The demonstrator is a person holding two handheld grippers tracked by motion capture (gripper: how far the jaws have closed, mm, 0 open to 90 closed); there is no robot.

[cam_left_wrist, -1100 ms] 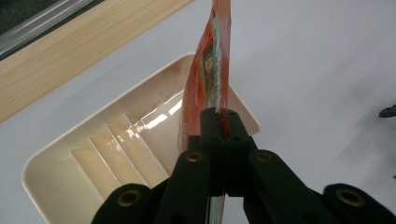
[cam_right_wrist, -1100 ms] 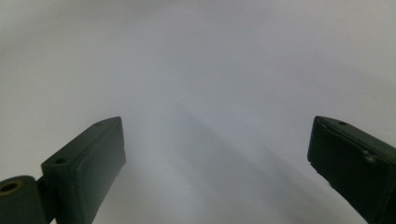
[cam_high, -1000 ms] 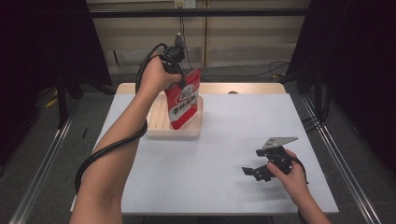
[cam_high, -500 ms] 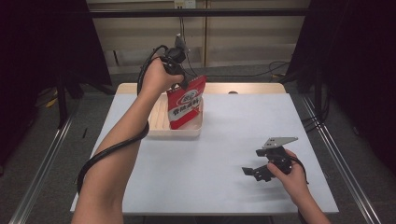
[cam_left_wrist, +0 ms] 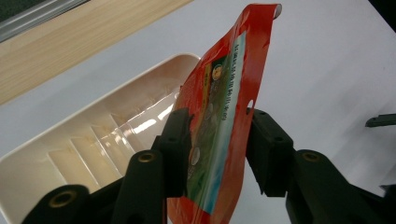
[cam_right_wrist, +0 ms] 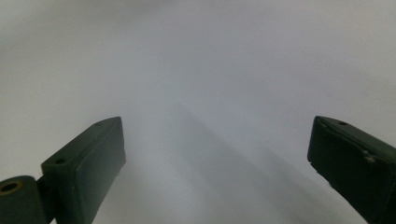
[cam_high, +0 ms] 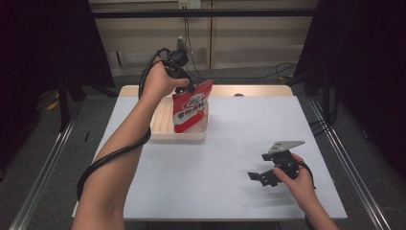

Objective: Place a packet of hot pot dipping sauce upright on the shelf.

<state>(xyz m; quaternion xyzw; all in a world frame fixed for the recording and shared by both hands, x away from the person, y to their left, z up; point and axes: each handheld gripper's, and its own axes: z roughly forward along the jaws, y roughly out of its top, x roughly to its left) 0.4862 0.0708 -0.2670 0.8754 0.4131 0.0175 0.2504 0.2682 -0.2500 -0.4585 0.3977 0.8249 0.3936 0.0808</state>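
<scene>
The white worktop carries a cream tray upper left of centre. The left gripper has just been opening, jaws apart around the red pouch standing in it; withdraw straight up. The right gripper rests spread wide, lower right.

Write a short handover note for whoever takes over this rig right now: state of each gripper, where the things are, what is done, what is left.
Left gripper: its fingers have just been opening; the red snack pouch stands between them, with a gap showing on one side, so it is released or nearly so.
Right gripper: open, holding nothing, low over the white table at the person's right.
Pouch: lower end inside the cream tray, leaning up over the tray's right part.
Done: pouch brought into the tray.
Left: probably draw the left gripper clear and check that the pouch settles in the tray.
</scene>
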